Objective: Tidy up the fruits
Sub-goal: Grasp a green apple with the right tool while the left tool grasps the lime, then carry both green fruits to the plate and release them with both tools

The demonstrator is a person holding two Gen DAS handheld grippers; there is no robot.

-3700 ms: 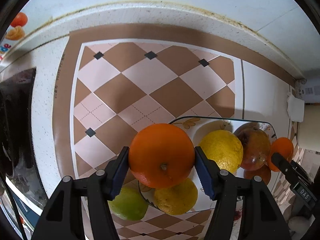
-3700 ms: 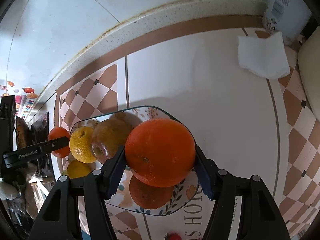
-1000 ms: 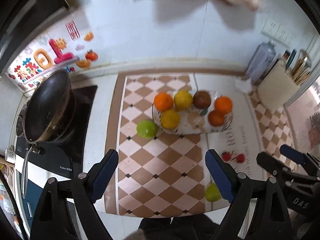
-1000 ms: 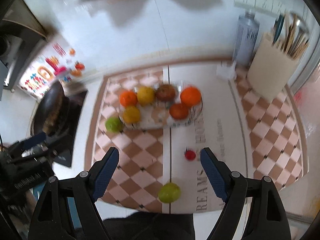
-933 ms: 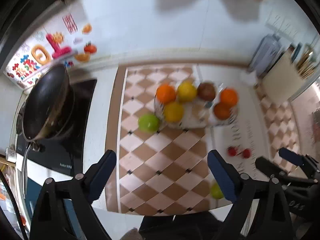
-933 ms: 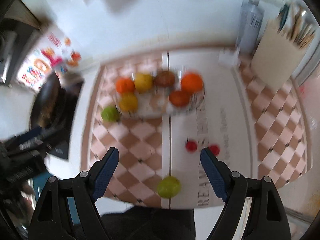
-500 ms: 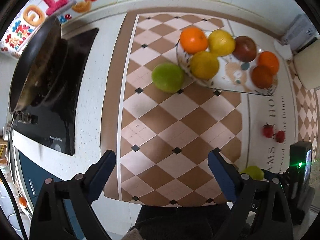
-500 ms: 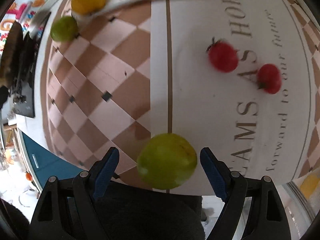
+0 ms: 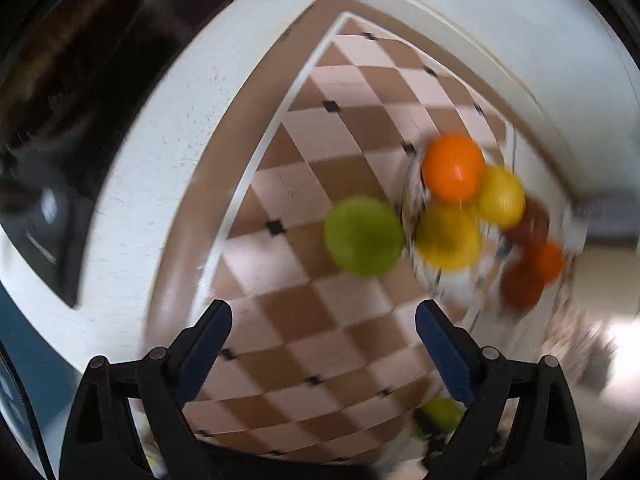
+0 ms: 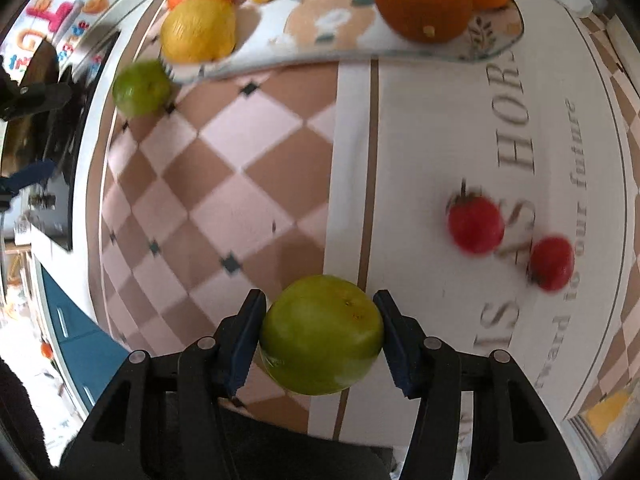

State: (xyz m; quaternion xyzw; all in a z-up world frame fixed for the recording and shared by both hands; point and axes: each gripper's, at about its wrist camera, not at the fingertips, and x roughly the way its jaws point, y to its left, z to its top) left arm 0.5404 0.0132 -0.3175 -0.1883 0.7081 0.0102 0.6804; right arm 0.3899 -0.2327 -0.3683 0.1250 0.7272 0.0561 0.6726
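Green fruit (image 10: 320, 334) sits between the blue pads of the right gripper (image 10: 320, 332) at six o'clock in the right wrist view, at the near edge of a checked brown-and-pink mat (image 10: 224, 168); the jaws are closing and both pads already touch its sides. Two small red fruits, one larger (image 10: 475, 224) and one smaller (image 10: 551, 263), lie near each other on the mat's white lettered panel at about three o'clock, well apart from the gripped fruit. At twelve o'clock a patterned glass plate (image 10: 344, 46) carries two yellow fruits, the nearer (image 10: 199, 29) at its left end, and several oranges, the closest (image 10: 424, 4) stem-down toward the camera. A second green fruit (image 10: 141, 88) rests on the mat at ten o'clock, just beside the plate's left rim. The left gripper (image 10: 30, 136) shows dimly at nine o'clock, over a dark stove area.

From the left wrist, blurred by motion, the left gripper (image 9: 322, 354) hangs released, its jaws wide with only the mat (image 9: 304, 304) between them. That second green fruit (image 9: 363, 236) lies ahead at about one o'clock, touching or nearly touching the plate (image 9: 456, 292), where an orange (image 9: 452, 168) and two yellow fruits (image 9: 448, 238) crowd together. A black cooktop (image 9: 60, 120) fills the ten o'clock side.
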